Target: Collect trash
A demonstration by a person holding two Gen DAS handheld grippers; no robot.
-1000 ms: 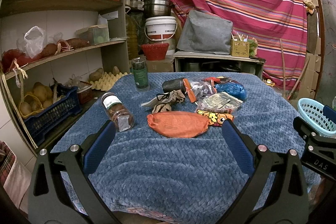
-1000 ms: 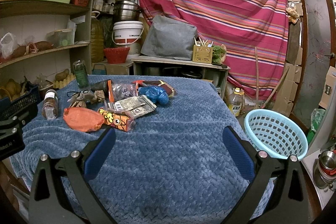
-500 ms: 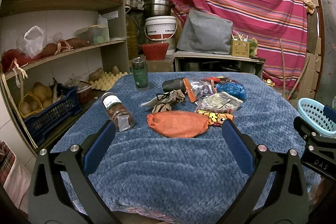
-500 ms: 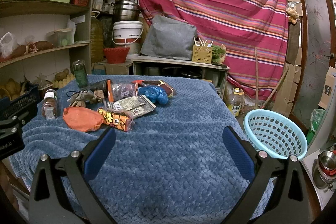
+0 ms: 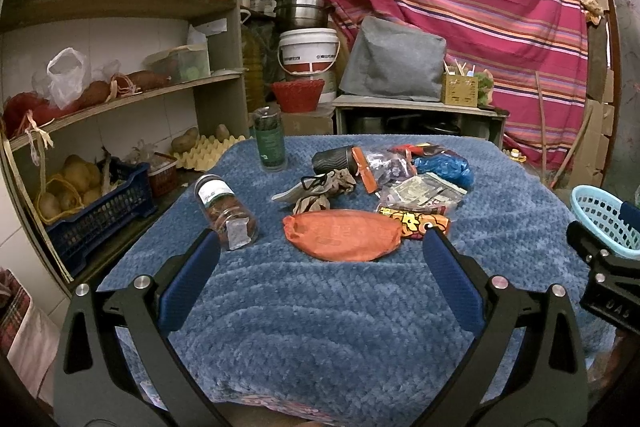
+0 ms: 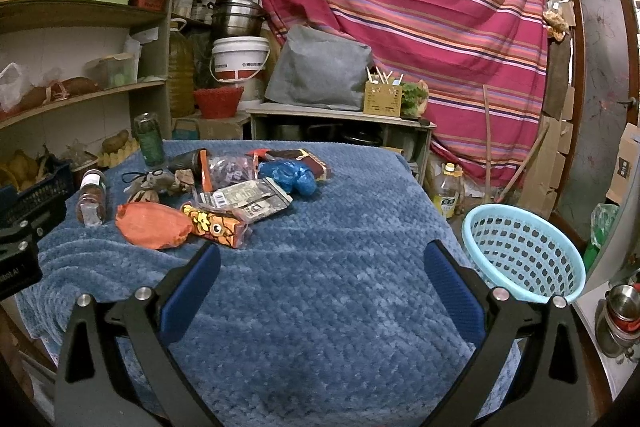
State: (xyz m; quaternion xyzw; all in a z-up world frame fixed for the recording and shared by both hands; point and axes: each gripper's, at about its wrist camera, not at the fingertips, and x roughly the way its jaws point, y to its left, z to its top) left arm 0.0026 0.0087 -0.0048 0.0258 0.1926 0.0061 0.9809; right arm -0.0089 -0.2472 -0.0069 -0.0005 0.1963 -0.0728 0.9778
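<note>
Nothing has shifted since 1 second ago: both grippers sit where they were, and the trash pile is undisturbed.

Left gripper (image 5: 320, 251): jaws spread wide, holding nothing, low over the blue blanket on the table (image 5: 320, 327). Just ahead of its fingertips lies the orange pouch (image 5: 342, 235); touching the pouch's right end is the orange cartoon snack wrapper (image 5: 414, 221). Ahead-left, beside the left finger, a spice jar (image 5: 226, 213) lies on its side. Farther ahead: silver foil packet (image 5: 424, 189), crumpled blue plastic (image 5: 442, 167), a dark cup on its side (image 5: 334, 159), and an upright green jar (image 5: 270, 143).

Right gripper (image 6: 322, 253): jaws equally wide apart, empty, over bare blanket. The trash cluster is ahead and to its left; the light blue basket (image 6: 520, 251) stands at its right, at the table edge.

Writing: jar labels and wrapper print are too small to read. The white bucket (image 5: 308, 51) carries a line of text that is illegible.
</note>
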